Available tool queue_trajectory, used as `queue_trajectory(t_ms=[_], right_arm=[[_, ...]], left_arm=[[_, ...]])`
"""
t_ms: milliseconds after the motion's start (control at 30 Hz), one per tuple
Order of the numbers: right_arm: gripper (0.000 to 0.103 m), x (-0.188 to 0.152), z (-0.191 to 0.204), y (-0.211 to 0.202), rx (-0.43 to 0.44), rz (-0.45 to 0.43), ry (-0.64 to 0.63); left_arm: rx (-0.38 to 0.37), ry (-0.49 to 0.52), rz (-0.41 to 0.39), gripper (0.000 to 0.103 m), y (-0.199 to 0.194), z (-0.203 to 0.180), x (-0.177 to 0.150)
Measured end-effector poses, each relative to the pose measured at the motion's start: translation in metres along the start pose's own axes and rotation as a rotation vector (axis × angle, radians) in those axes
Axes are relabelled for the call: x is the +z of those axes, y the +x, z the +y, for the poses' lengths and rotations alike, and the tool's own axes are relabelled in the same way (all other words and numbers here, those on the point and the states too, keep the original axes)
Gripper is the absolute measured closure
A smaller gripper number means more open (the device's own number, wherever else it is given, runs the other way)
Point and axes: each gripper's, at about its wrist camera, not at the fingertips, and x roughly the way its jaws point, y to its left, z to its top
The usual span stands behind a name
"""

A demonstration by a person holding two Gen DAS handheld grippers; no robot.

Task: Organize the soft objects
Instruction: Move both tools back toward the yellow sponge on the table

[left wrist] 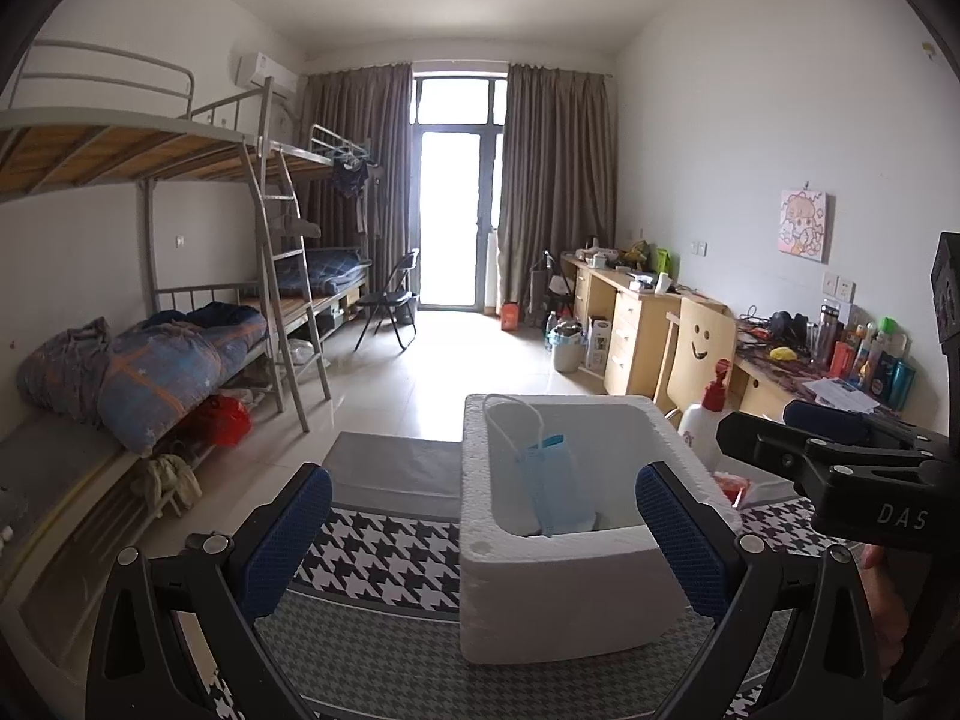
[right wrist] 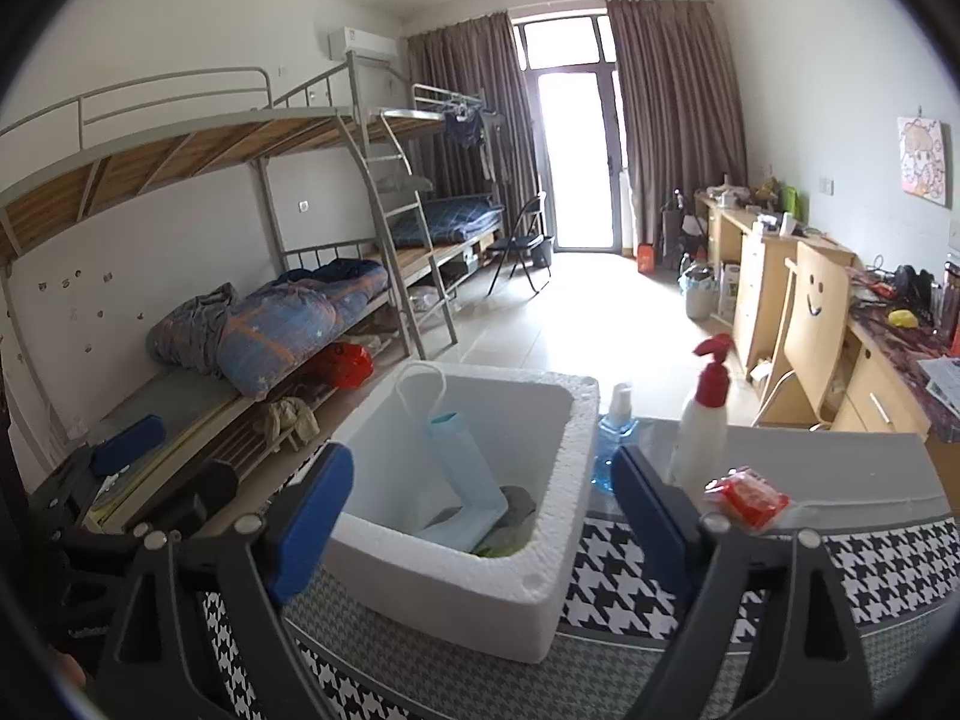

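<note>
Both the left gripper (left wrist: 483, 531) and right gripper (right wrist: 483, 510) are held wide open and empty over the counter (right wrist: 624, 588); the face mask (right wrist: 459, 480) leans inside the foam box (right wrist: 480, 582); risk noted: the light box may be nudged, or the spray bottle (right wrist: 702, 420) toppled while reaching for the red packet (right wrist: 750, 498).

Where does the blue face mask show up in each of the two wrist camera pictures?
Left wrist: the blue face mask leans on the left inner wall of the white foam box, centre frame, between the open left tongs.
Right wrist: the mask stands inside the same box, just left of centre.
Shared landmark: the red-capped spray bottle, right of the box in both views.
</note>
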Motion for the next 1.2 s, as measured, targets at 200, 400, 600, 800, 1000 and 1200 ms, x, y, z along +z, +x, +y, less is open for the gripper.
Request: queue_trajectory(t_ms=[200, 400, 600, 800, 1000, 1200], right_arm=[[0.012, -0.009, -0.007, -0.013, 0.0, -0.013, 0.025], [0.012, -0.015, -0.012, -0.027, -0.011, -0.032, 0.024], [0.012, -0.023, -0.016, -0.043, -0.032, -0.058, 0.034], [0.012, -0.03, -0.019, -0.061, -0.052, -0.084, 0.041], [0.012, -0.042, -0.023, -0.076, -0.095, -0.108, 0.035], [0.012, -0.051, -0.026, -0.089, -0.122, -0.119, 0.038]], left_arm=[[-0.023, 0.019, -0.004, 0.001, -0.009, -0.011, -0.001], [-0.04, 0.024, -0.015, 0.001, -0.021, -0.018, -0.002], [-0.059, 0.029, -0.027, 0.001, -0.032, -0.026, -0.003], [-0.076, 0.041, -0.033, 0.001, -0.039, -0.035, -0.006], [-0.105, 0.041, -0.018, 0.001, -0.042, -0.042, -0.012], [-0.127, 0.056, -0.023, 0.001, -0.048, -0.051, -0.015]])
